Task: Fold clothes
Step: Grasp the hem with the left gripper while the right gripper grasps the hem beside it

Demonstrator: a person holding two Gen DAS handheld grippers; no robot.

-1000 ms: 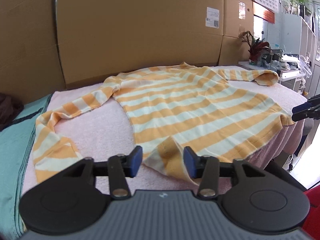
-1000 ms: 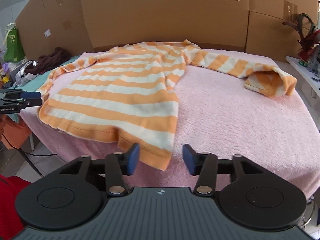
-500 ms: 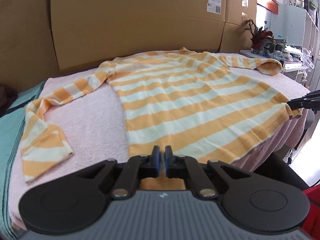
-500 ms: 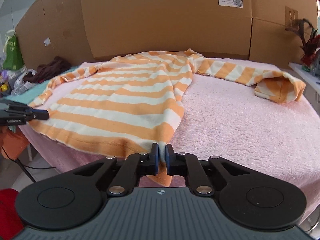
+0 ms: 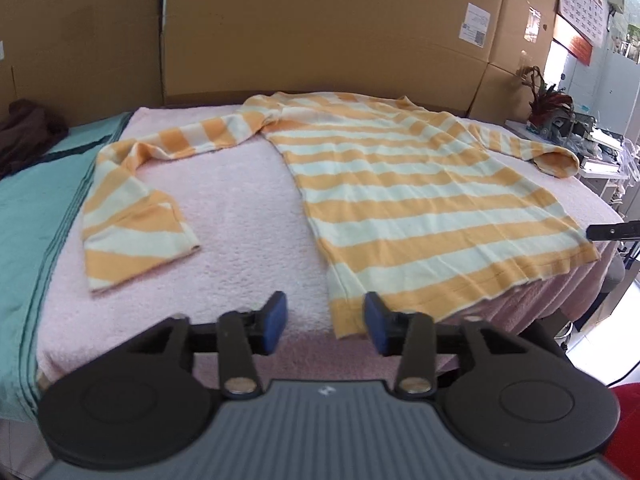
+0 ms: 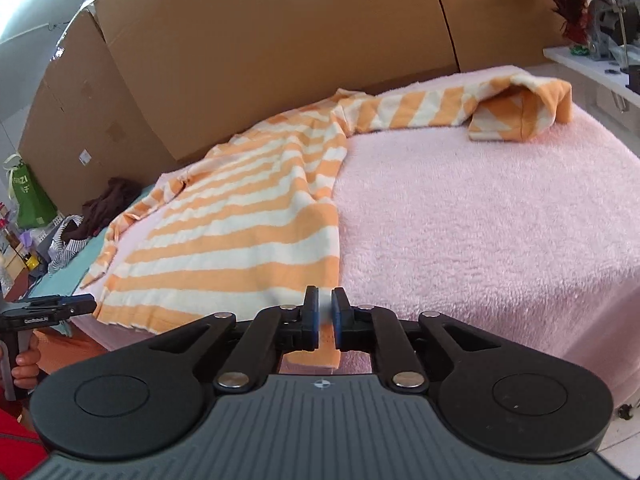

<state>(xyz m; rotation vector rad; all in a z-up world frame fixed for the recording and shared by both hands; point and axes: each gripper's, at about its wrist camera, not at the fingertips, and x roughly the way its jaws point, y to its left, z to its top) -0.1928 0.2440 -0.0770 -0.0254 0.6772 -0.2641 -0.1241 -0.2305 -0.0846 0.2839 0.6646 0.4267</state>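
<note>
An orange-and-white striped long-sleeved shirt (image 5: 420,200) lies spread flat on a pink towel-covered table (image 5: 240,220). Its left sleeve (image 5: 132,216) bends toward the near edge. My left gripper (image 5: 324,320) is at the near left hem corner with its jaws opening. The corner lies between the blue pads and is not pinched. My right gripper (image 6: 325,312) is shut on the other hem corner of the shirt (image 6: 248,232). The right sleeve (image 6: 516,108) lies folded over itself at the far right. Each gripper shows at the edge of the other's view.
Tall cardboard boxes (image 5: 320,32) wall off the far side of the table. A teal cloth (image 5: 32,220) and a dark garment (image 5: 24,128) lie to the left. A potted plant (image 5: 548,100) and a white shelf stand to the right. A hand (image 6: 24,364) holds the left gripper's handle.
The left gripper closed on the hem corner, then opened again, and the corner now lies loose between its pads. The right gripper closed on its corner, stays shut, and has rolled.
</note>
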